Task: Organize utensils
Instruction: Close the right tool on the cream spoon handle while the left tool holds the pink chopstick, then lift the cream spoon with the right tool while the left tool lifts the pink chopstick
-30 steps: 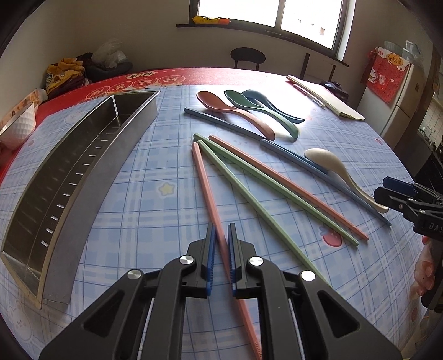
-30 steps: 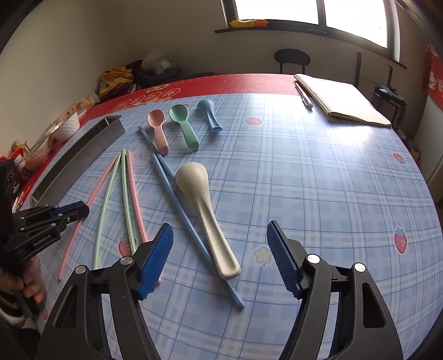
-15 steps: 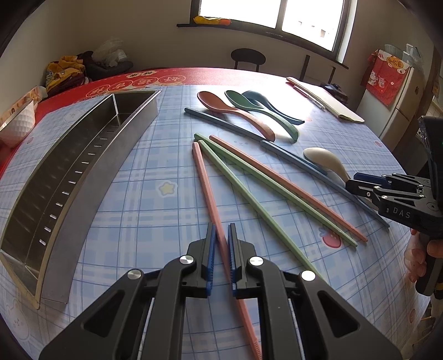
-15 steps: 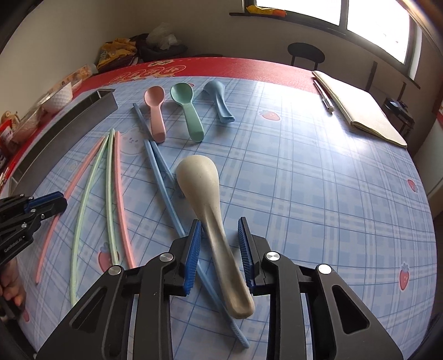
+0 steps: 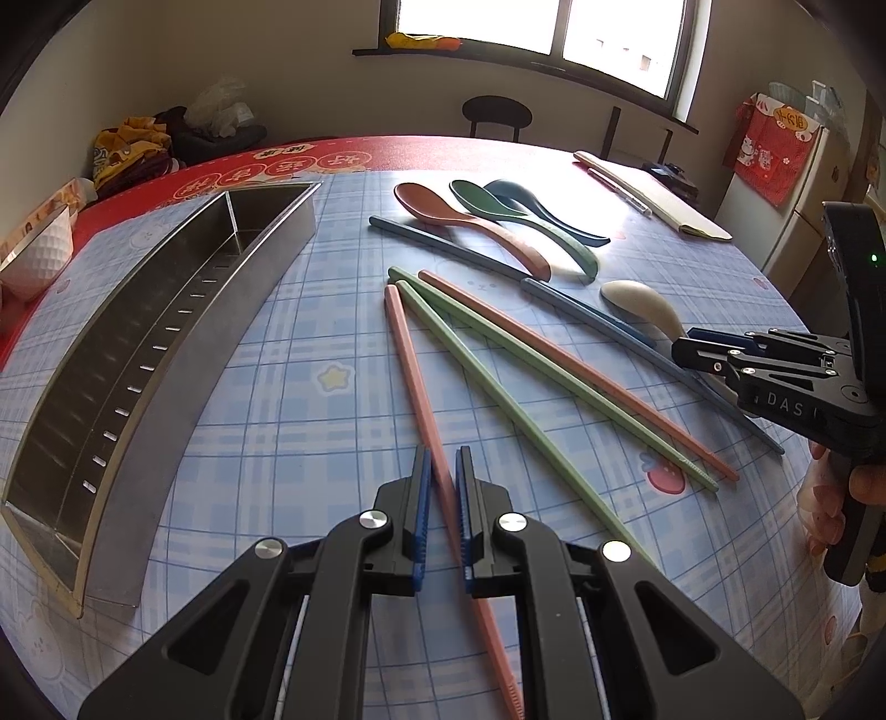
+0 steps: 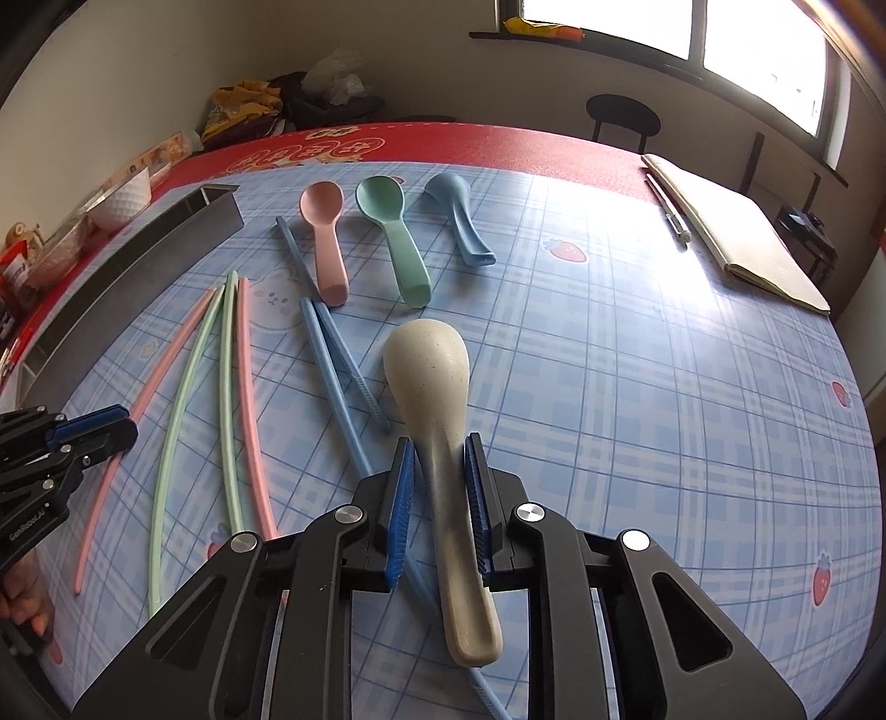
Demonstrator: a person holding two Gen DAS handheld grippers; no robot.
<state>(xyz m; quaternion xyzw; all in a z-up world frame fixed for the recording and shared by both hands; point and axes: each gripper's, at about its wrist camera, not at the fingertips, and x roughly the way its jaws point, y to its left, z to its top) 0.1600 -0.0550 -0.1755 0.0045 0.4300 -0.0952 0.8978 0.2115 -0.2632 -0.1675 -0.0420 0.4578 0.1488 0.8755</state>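
A round table (image 6: 637, 343) under a blue plaid cloth with a red border fills a room with a window (image 5: 554, 33), a stool (image 5: 496, 113) and a fridge (image 5: 797, 221). A steel tray (image 5: 138, 354) runs along the left edge; a notebook (image 6: 736, 232) lies far right, bare cloth between. The left gripper (image 5: 442, 487) is clamped on a pink chopstick (image 5: 412, 376). The right gripper (image 6: 440, 471) pinches the cream spoon (image 6: 429, 382) by its handle, beside blue chopsticks (image 6: 332, 365).

The right gripper (image 5: 686, 350) bears the white letters "DAS" on its black body, while the left gripper (image 6: 124, 426) carries "GenRobot.AI" in small white print.
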